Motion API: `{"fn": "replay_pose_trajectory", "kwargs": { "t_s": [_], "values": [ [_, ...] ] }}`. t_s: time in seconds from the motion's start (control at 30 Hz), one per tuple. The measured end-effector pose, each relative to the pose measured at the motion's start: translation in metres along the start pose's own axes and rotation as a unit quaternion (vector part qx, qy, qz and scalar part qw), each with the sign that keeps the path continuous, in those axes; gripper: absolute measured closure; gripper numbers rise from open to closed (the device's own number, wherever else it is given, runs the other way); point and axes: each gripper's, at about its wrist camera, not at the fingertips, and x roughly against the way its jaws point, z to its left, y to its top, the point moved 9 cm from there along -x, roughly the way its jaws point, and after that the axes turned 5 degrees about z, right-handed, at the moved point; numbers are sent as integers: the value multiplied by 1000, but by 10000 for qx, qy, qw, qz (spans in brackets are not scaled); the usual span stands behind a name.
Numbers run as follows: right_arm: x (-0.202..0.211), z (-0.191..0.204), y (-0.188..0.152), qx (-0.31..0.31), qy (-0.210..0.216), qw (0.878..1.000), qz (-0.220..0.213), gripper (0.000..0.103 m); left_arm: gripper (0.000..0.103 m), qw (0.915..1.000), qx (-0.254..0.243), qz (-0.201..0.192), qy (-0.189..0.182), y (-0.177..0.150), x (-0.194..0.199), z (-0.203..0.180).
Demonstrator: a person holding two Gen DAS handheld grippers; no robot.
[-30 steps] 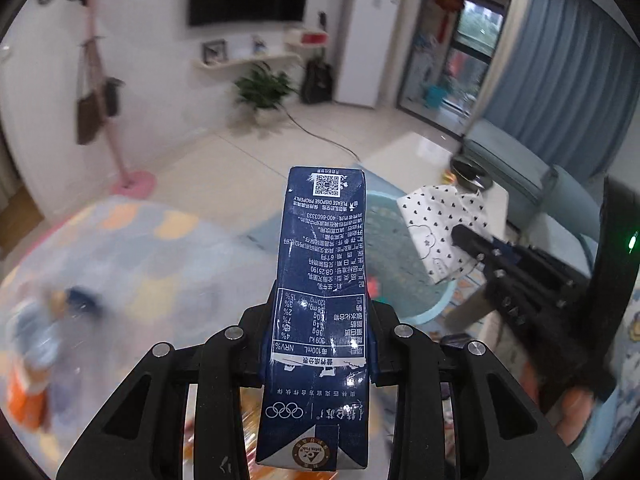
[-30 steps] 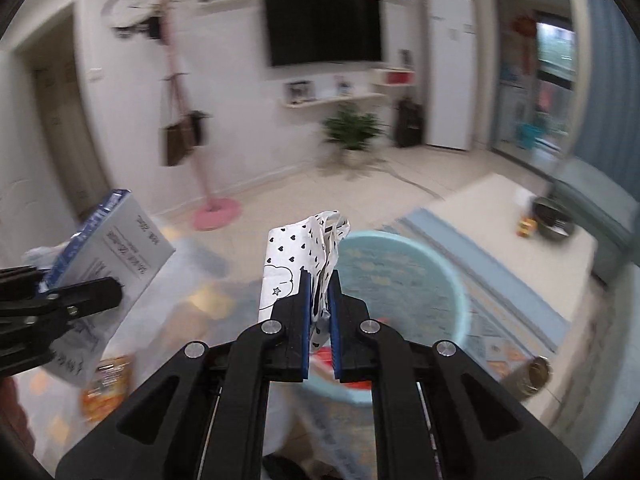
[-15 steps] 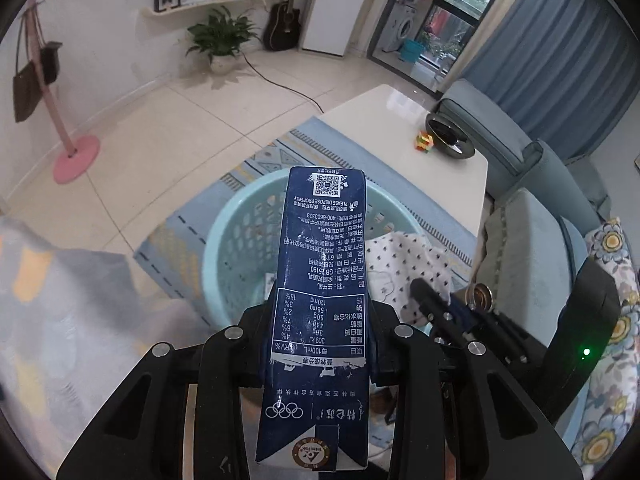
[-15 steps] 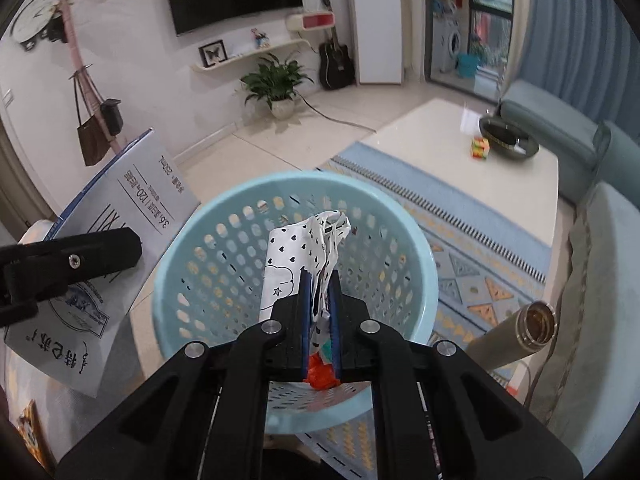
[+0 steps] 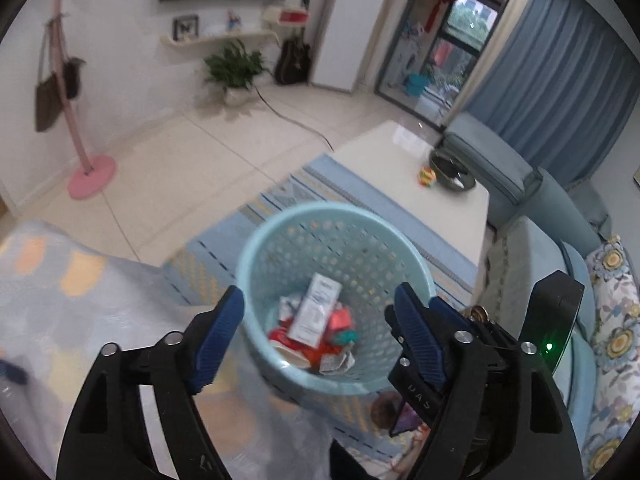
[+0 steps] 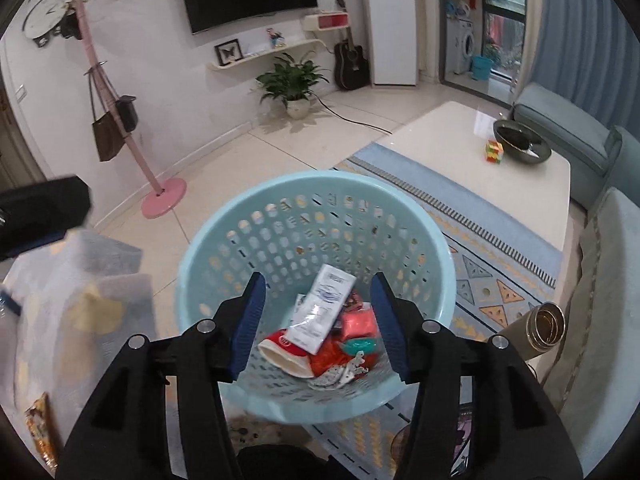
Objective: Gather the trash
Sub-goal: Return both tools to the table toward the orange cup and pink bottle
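Both grippers hang over the basket (image 6: pixel 248 236) with their jaws spread wide and nothing between them. The right gripper (image 6: pixel 318 324) looks straight down into it: the carton (image 6: pixel 326 312) lies directly ahead between its fingertips, on top of the pile, with a red cup (image 6: pixel 282 350) just below and left of it, red wrappers (image 6: pixel 358 324) to its right and a crumpled patterned scrap (image 6: pixel 344 372) nearest the tool. The left gripper (image 5: pixel 316 340) sits a little further back, the basket (image 5: pixel 280 240) ahead of it and the same carton (image 5: pixel 316 312) between its fingertips.

So this drop looks finished; the likely next move is a reach for more litter. An orange snack packet (image 6: pixel 40 428) lies low on the right gripper's far left, on the blanket (image 6: pixel 52 292).

Risks from here, as I judge them: the basket is light and perforated, and the two tools are close together above its rim, so a careless pull-back could clip the rim and tip it, or knock the tools together. A metal flask (image 6: pixel 540 328) stands to the right gripper's right and could be caught by a swing that way.

Writing: the left tool's finger mount shows embossed letters that seem to read "UAS". The carton's print is too blurred to read.
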Motion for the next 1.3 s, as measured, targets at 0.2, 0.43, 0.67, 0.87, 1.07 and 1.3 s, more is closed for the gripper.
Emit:
{"fn": "replay_pose_trajectory", "kwargs": {
  "t_s": [0.2,0.43,0.67,0.87,1.07,1.3],
  "values": [
    [46,28,-3,257,75,9992,-297,51,23,9981,290,-535,-26,-12,67,16],
    [114,76,-6,774,363,9928,-835,41,22,9892,573,-1348,114,-40,159,44],
    [156,134,-22,1302,865,9820,-1057,38,20,9694,1046,-2083,775,-77,252,111],
    [167,195,-44,1809,1281,9705,-945,36,18,9567,1382,-2116,1445,-109,292,178],
    [171,262,-57,2124,2116,9521,-596,36,18,9547,1635,-1572,1925,-143,275,253],
    [151,339,-55,2414,2708,9315,-256,36,18,9757,1469,-924,1337,-163,229,298]
  ]
}}
